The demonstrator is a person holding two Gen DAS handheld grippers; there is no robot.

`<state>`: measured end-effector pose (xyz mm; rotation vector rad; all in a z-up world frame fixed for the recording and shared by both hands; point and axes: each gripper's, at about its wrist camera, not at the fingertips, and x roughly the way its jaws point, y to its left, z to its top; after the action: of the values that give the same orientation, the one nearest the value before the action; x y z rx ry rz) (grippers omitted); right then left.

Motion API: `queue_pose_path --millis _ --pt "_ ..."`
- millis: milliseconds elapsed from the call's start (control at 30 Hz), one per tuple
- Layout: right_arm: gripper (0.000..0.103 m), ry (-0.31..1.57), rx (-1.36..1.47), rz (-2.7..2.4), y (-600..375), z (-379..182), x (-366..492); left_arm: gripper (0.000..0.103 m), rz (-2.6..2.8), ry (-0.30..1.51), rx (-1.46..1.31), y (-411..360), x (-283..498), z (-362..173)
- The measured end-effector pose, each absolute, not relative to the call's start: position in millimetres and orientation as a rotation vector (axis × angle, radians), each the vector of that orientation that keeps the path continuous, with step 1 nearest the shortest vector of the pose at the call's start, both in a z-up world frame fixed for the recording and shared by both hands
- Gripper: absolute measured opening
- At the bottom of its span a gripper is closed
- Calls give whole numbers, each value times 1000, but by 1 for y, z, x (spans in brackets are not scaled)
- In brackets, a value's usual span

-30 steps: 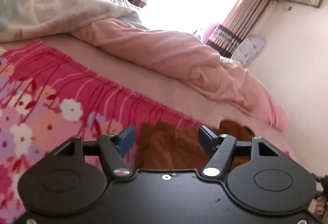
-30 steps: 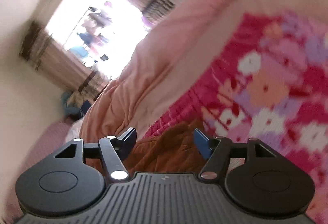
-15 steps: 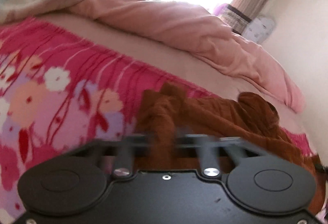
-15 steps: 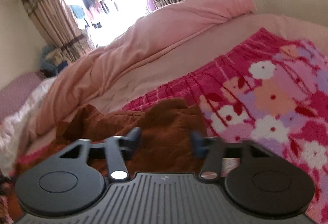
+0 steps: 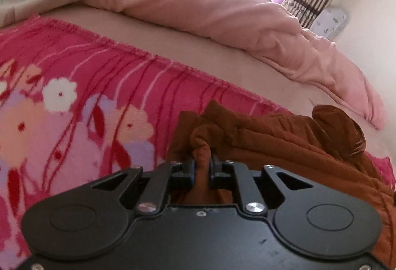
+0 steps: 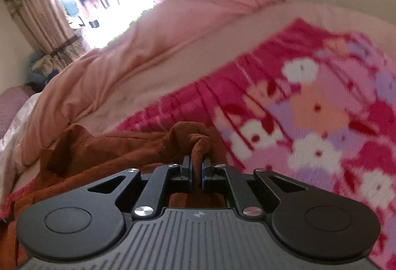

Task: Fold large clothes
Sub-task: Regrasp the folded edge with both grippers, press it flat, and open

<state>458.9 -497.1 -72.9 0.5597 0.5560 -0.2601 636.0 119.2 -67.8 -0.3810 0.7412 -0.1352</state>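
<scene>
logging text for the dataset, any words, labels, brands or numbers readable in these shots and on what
None: no readable text in either view.
right tool: a small pale mark on the ribbed housing behind it, too small to read.
blanket: flower pattern only, no lettering.
brown garment: no tag or print shows.
left tool: plain black housing, no marking.

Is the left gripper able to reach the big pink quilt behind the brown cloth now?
Probably not yet. The left gripper is shut on a bunched fold of the rust-brown garment, so it is occupied. The way to the puffy pink quilt looks free: only flowered pink blanket and bare sheet lie between.
</scene>
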Motion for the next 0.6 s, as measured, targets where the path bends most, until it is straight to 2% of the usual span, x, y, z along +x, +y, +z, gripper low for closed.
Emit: queue_pose_path --millis 33,100,133,167,200,267,433,600 --pt "7 561 577 -256 -499 -77 459 17 -132 744 -389 121 637 -67" --pt "12 556 578 -249 -499 -79 457 34 -117 742 -376 123 636 -62" --pt "15 555 580 -245 -499 -78 455 58 -84 741 -363 124 633 -58" --pt "22 545 583 -244 -499 -76 451 58 -49 737 -353 127 628 -51" --pt "40 524 590 -248 -501 -73 445 58 -59 726 -365 132 621 -46" --pt "57 483 619 -255 -504 -62 425 58 -110 695 -405 144 596 -38" --pt "62 444 610 -161 -502 -53 349 58 -158 659 -390 158 514 -44" --pt "62 465 545 -121 -485 -69 309 58 -188 672 -424 152 484 -67"
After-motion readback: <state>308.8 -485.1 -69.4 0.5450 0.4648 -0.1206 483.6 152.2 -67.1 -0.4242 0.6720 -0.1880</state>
